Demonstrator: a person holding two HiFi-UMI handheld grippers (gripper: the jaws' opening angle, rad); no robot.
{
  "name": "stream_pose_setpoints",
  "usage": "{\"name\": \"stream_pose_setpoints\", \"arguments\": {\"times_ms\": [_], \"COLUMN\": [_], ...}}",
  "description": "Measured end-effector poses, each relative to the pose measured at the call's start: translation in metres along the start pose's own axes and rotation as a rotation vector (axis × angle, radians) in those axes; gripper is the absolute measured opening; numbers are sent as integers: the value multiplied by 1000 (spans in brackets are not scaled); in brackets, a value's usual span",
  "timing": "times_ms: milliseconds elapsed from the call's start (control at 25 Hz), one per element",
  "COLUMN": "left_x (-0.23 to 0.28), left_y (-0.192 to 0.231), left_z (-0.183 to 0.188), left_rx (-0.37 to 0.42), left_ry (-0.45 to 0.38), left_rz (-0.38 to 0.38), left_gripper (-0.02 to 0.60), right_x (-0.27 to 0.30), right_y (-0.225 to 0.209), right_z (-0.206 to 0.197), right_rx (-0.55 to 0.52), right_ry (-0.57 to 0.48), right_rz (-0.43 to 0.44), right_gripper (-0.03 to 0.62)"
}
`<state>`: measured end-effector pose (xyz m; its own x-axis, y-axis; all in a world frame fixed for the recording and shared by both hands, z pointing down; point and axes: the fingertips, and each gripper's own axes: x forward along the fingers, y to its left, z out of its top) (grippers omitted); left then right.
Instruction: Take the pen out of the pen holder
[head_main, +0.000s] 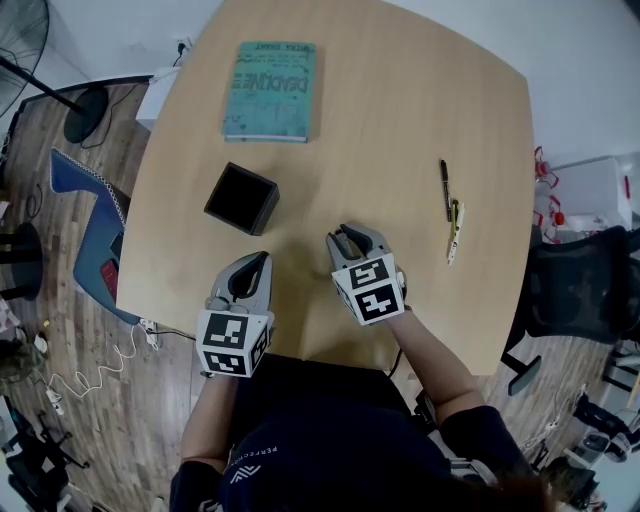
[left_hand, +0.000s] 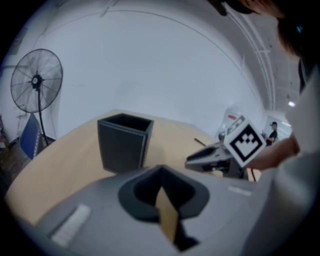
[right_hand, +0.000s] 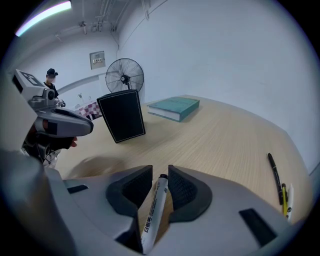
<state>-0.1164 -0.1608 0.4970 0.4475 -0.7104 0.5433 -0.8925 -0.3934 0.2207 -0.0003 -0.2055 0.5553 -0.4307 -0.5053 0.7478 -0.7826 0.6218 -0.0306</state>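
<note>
The black square pen holder (head_main: 241, 198) stands upright on the wooden table (head_main: 400, 130), and it looks empty from above. My right gripper (head_main: 347, 240) hovers over the table near the front edge, right of the holder. A white marker (right_hand: 152, 215) with a dark tip lies between its jaws, and narrow gaps show beside the marker, so the gripper is open. My left gripper (head_main: 252, 268) sits just left of it, shut with nothing in it. In the left gripper view the holder (left_hand: 124, 141) stands ahead of the gripper (left_hand: 165, 200), and the right gripper (left_hand: 215, 157) is at the right.
A teal book (head_main: 270, 77) lies at the far side of the table. A black pen (head_main: 445, 188) and a yellow-and-white pen (head_main: 455, 230) lie near the right edge. A fan (right_hand: 124, 75) stands beyond the table. Chairs stand on both sides.
</note>
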Motion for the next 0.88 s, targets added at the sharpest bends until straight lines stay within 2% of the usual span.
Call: {"name": "stream_pose_setpoints", "arguments": {"times_ms": [360, 880], "left_x": [-6, -25], "left_y": [-10, -19], "left_z": [13, 44], "left_rx": [28, 50], "left_ry": [-33, -118], "left_rz": [-43, -72], "left_gripper": [5, 5], "right_x": [-25, -95], "right_y": [-2, -6], "right_z": [15, 35], "right_rx": [9, 55], "right_ry": [-70, -209], "right_rz": [-44, -124], "right_gripper": [74, 23]}}
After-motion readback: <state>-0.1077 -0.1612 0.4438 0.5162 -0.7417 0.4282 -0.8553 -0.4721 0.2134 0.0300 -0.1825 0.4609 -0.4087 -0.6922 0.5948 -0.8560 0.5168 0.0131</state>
